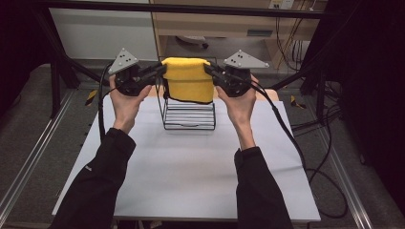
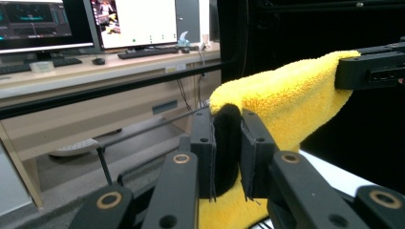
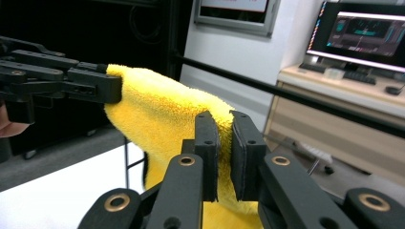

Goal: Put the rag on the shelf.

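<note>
Fingers (image 2: 205, 143) of both grippers pinched on fluffy yellow towel (image 1: 187, 78), left gripper (image 1: 160, 71) and right gripper (image 1: 210, 71) stretching it over black wire rack (image 1: 188, 114).

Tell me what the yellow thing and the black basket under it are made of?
The yellow towel looks like soft terry or microfibre cloth: its surface is fuzzy and matte, it sags between the left gripper and the right gripper, and it has a dark stitched edge. The rack looks like thin metal wire with a black coating, probably paint, since its bars are slim, straight and slightly shiny.
</note>
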{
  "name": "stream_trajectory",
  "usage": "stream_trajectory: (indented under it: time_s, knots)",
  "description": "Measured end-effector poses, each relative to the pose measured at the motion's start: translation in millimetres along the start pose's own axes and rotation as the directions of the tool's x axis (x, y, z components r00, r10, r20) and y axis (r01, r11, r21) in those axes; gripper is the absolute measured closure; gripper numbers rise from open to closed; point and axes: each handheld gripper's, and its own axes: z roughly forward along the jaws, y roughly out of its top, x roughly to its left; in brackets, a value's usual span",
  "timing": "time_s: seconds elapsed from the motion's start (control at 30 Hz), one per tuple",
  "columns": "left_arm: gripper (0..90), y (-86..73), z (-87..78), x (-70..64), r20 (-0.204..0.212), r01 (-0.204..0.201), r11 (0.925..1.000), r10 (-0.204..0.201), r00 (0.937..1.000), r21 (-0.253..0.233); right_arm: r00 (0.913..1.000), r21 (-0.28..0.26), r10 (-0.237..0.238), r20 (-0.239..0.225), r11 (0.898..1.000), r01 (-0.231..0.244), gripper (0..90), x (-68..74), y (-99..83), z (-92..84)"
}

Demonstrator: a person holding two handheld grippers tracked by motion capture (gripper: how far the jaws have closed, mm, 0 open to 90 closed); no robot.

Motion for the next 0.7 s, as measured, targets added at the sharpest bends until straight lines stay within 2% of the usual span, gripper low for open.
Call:
stream_trajectory:
  time_s: [0.17, 0.47, 0.57, 0.7]
  knots:
    - [77.1, -7.3, -4.9, -3.4, 0.017, 0.012, 0.9996, -0.012, 0.9998, 0.024, 0.9995, 0.039, 0.02, -0.024, 0.999, -0.019, 82.8, 1.6, -5.9, -4.8]
    - [75.0, -20.0, -11.5, -9.8, 0.018, -0.002, 0.9969, 0.0, 0.9998, 0.079, 0.9983, 0.095, 0.011, -0.057, 0.995, -0.006, 82.4, 7.7, -15.0, -8.8]
    - [74.3, -24.4, -12.0, -10.6, 0.021, 0.004, 0.9966, -0.006, 0.9998, 0.083, 0.9976, 0.106, 0.014, -0.067, 0.994, -0.006, 82.3, 7.8, -19.7, -9.3]
    - [73.2, -27.7, -12.0, -12.3, 0.019, -0.011, 0.9948, 0.01, 0.9998, 0.102, 0.9972, 0.113, 0.02, -0.072, 0.994, -0.012, 82.3, 7.8, -25.6, -8.5]
